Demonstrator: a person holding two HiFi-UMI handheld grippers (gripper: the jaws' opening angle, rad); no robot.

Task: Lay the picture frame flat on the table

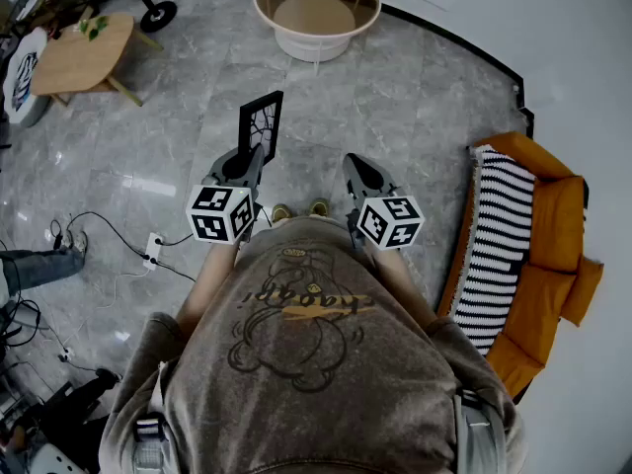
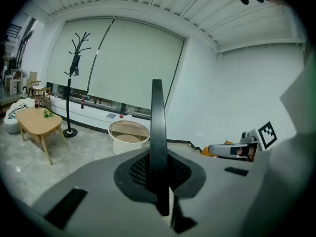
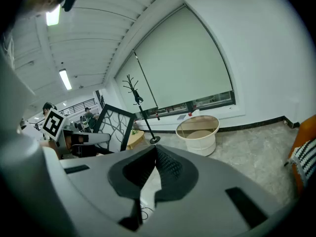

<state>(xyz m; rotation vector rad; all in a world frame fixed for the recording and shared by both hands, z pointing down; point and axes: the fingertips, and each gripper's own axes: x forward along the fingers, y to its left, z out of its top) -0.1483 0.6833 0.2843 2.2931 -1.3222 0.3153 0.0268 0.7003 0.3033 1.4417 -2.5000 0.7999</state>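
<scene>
The picture frame (image 1: 263, 119) is black with a white branch pattern. It stands upright in the air above the grey floor, in front of the person. My left gripper (image 1: 255, 156) is shut on its lower edge. In the left gripper view the frame (image 2: 157, 127) shows edge-on, pinched between the jaws of the left gripper (image 2: 158, 174). My right gripper (image 1: 357, 168) hangs beside it to the right, shut with nothing in it. The right gripper view shows the frame (image 3: 116, 128) off to the left, apart from the right gripper (image 3: 154, 156).
A round white table (image 1: 316, 10) with a glass top stands ahead, and a low wooden table (image 1: 84, 52) is at the far left. An orange sofa (image 1: 548, 265) with a striped blanket (image 1: 499, 245) lies to the right. Cables and a power strip (image 1: 151, 251) are on the floor at left.
</scene>
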